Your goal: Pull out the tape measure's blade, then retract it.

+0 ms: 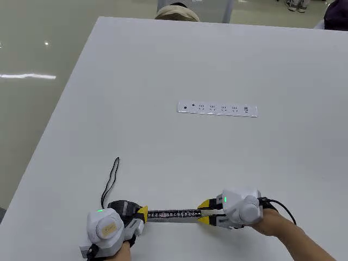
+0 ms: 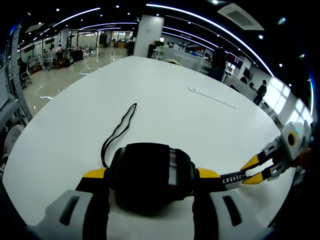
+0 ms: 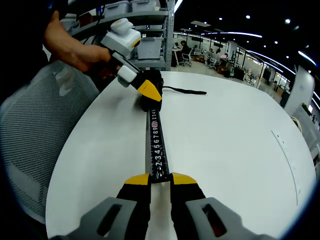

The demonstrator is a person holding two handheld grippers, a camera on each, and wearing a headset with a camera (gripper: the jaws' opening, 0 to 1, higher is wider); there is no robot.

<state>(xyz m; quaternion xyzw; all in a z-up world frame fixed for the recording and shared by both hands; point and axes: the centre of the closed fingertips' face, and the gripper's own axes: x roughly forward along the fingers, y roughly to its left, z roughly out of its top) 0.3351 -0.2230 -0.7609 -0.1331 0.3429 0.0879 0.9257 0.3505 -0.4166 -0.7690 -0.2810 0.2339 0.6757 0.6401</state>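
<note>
Two yellow fingertips of your right gripper (image 3: 160, 179) sit narrow, pinched on the free end of the blade (image 3: 156, 142), at the bottom centre of the right gripper view. From there the blade's printed numbers run straight up the middle of that frame to the case. Your left gripper (image 2: 151, 174) has its fingers spread as wide as the black tape measure case (image 2: 150, 165) and pressed against its two sides, at the lower centre of the left gripper view. In the head view the blade is drawn out level and straight along the bottom of the frame. It spans from the case at lower left to the right gripper just right of centre, low over the white table (image 1: 163, 70); you cannot tell whether it touches the top. Your right hand (image 1: 270, 220) shows behind that gripper at lower right. A thin black wrist strap (image 1: 111, 179) trails from the case up the frame across the tabletop as a long narrow loop. Well apart from all this, near the middle of the head view, a white power strip (image 1: 217, 109) lies flat on the table.
</note>
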